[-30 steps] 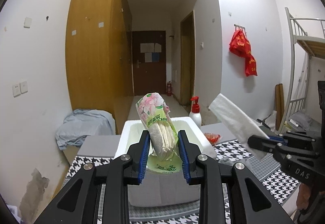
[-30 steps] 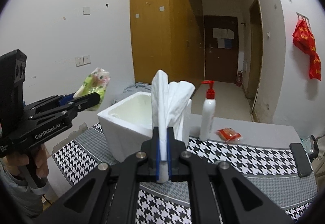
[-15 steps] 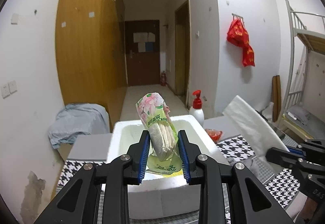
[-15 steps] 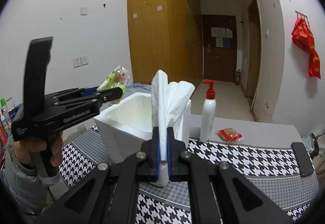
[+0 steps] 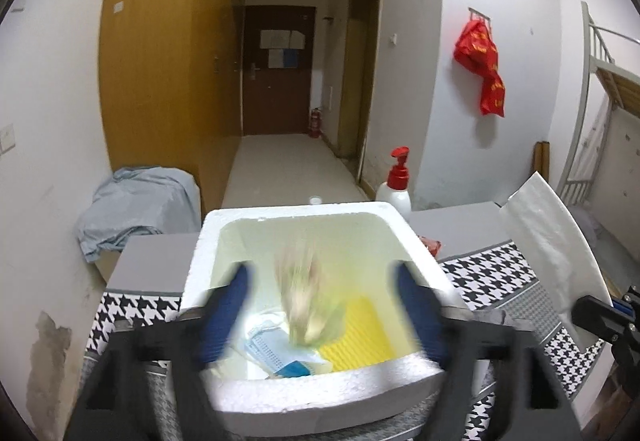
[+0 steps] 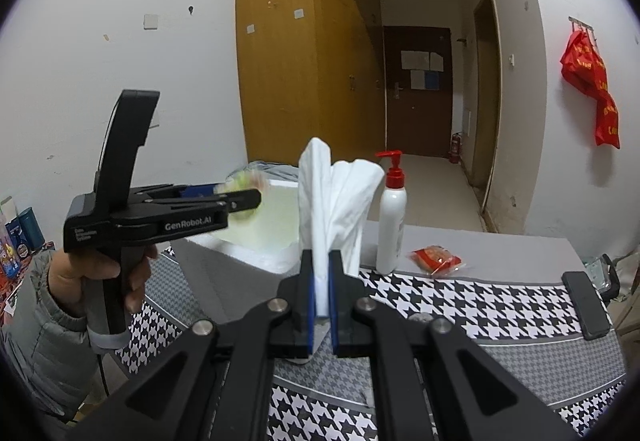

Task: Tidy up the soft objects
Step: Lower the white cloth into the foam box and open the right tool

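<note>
One soft item just leaving your left gripper [image 5: 320,305]: jaws opening, green floral tissue pack [image 5: 308,301] blurred between blue pads [image 5: 224,313], untouched, dropping into white foam box [image 5: 320,397] below fingers. Several items already inside. Your right gripper [image 6: 321,293] clamped on white folded cloth [image 6: 336,201], upright above fingertips; it looks next for box.
</note>
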The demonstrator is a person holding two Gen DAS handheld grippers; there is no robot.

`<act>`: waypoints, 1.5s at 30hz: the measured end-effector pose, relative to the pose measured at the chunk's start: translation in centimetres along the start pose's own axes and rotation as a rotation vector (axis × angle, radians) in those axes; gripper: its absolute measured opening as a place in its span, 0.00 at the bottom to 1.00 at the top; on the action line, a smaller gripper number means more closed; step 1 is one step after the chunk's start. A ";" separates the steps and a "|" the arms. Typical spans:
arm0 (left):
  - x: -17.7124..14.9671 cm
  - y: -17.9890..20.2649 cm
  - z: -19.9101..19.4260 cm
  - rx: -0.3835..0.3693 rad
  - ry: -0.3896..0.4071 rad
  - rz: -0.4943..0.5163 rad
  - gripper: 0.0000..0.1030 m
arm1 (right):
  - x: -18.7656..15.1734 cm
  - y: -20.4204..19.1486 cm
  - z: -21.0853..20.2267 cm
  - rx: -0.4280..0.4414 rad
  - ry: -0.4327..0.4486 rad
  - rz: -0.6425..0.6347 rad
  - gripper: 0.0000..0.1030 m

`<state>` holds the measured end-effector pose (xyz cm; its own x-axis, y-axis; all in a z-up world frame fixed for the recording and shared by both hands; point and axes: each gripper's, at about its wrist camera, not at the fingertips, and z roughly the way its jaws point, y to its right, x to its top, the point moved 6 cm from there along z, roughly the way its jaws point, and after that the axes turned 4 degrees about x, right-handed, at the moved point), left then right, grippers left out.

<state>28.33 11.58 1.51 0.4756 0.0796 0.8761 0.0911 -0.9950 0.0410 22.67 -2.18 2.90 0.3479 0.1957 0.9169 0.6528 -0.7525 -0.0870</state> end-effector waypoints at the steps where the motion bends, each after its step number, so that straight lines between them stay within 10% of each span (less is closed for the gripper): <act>1: 0.0 -0.3 -0.5 0.015 0.023 -0.015 0.94 | 0.1 -0.1 0.1 -0.001 -0.001 -0.002 0.08; 45: -4.2 -8.7 -9.9 0.274 0.158 -0.048 0.99 | 4.0 -6.0 8.5 0.119 -0.090 -0.060 0.08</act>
<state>16.86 19.32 2.26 0.3255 0.0941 0.9408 0.3523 -0.9355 -0.0283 25.92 8.44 3.78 0.3611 0.2973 0.8839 0.7476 -0.6588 -0.0838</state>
